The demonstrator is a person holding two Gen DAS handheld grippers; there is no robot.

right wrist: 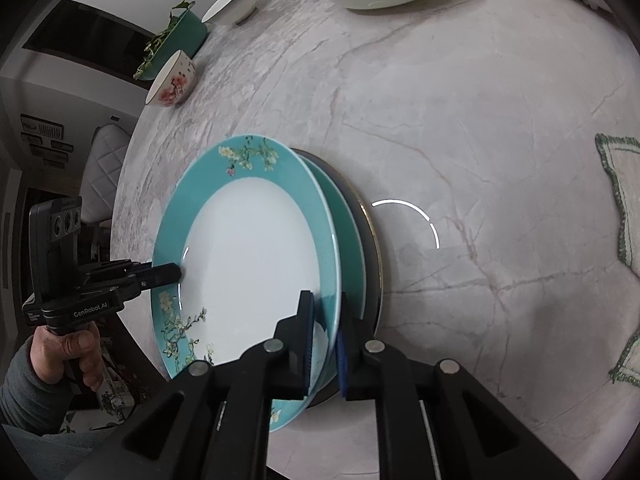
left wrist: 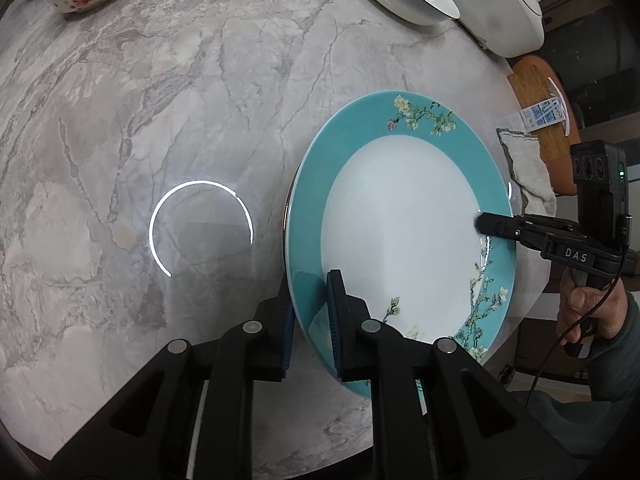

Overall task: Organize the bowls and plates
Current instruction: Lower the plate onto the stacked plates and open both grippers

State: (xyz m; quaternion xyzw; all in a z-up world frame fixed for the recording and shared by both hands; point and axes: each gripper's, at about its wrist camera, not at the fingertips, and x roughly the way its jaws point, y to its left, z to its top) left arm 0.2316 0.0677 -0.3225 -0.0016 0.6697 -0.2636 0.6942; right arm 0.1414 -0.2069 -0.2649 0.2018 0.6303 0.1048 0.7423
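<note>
Top plate (right wrist: 256,256) on plate stack (right wrist: 370,256), cloth (right wrist: 624,216) rightward.

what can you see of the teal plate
The teal plate looks like glazed ceramic: a white centre, a broad teal rim, blossom sprigs on two sides. It sits on top of a plate stack on the marble table. The left gripper and right gripper each pinch its rim at opposite edges.
</note>
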